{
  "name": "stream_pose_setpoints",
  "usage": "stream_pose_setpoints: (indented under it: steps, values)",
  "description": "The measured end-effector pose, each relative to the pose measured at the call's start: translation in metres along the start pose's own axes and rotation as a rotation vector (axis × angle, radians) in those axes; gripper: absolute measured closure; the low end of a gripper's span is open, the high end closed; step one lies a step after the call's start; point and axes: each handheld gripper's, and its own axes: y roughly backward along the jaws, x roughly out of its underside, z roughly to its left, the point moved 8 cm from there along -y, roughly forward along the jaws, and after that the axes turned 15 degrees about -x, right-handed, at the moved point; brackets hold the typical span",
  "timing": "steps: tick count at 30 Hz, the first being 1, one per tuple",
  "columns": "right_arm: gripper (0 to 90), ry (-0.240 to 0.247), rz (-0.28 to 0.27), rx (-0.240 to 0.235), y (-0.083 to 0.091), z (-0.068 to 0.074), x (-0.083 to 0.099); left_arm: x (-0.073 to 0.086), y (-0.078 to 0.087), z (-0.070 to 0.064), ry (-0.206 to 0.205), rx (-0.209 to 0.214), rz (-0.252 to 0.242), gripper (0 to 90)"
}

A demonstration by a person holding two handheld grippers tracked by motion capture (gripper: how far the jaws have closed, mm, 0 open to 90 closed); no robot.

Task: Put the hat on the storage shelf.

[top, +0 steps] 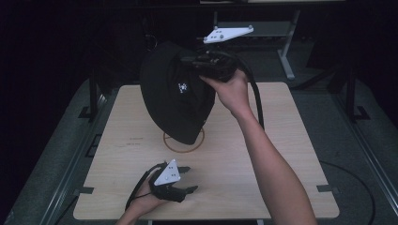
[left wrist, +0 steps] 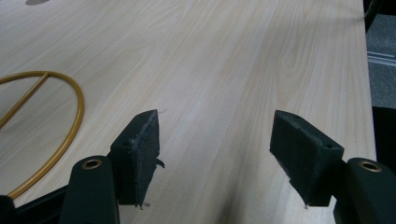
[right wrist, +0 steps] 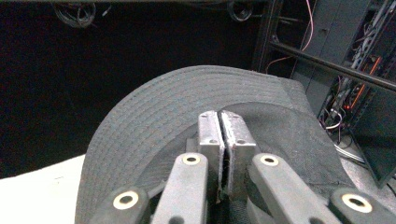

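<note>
A black bucket hat with a small white logo hangs in the air above the back of the wooden table. My right gripper is raised at the hat's upper edge and shut on it. In the right gripper view the jaws press together on the fabric, with the stitched brim of the hat curving beyond them. Near the table's front edge my left gripper rests low and open. Nothing lies between its jaws but bare wood.
A gold ring marking with a line across it sits at the table's middle, partly under the hanging hat; the ring lies left of my left jaws. Dark floor, metal frame legs and cable racks surround the table.
</note>
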Motion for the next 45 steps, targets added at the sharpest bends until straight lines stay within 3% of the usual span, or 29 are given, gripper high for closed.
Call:
stream_pose_setpoints:
  steps: [10,22,26,33,38,45]
  values:
    - [87.3,-0.002,0.094,-0.012,-0.027,-0.009,0.004,-0.003,-0.001,-0.001,-0.004,0.003,-0.004,31.8]
    - [87.1,-0.053,0.159,-0.032,-0.057,-0.018,0.008,-0.007,-0.003,-0.008,-0.018,0.028,-0.005,31.9]
    - [87.0,-0.074,0.184,-0.038,-0.069,-0.020,0.011,-0.008,-0.006,-0.011,-0.041,0.027,-0.006,31.9]
    - [81.9,-0.047,0.242,-0.027,-0.093,-0.017,0.020,-0.010,-0.006,-0.015,-0.046,0.037,-0.010,31.8]
    - [73.1,-0.042,0.211,-0.050,-0.094,-0.013,0.017,-0.010,-0.006,-0.015,-0.037,0.047,-0.011,31.8]
    - [67.3,-0.055,0.186,-0.059,-0.076,-0.013,0.022,-0.012,-0.006,-0.018,-0.036,0.053,-0.015,31.6]
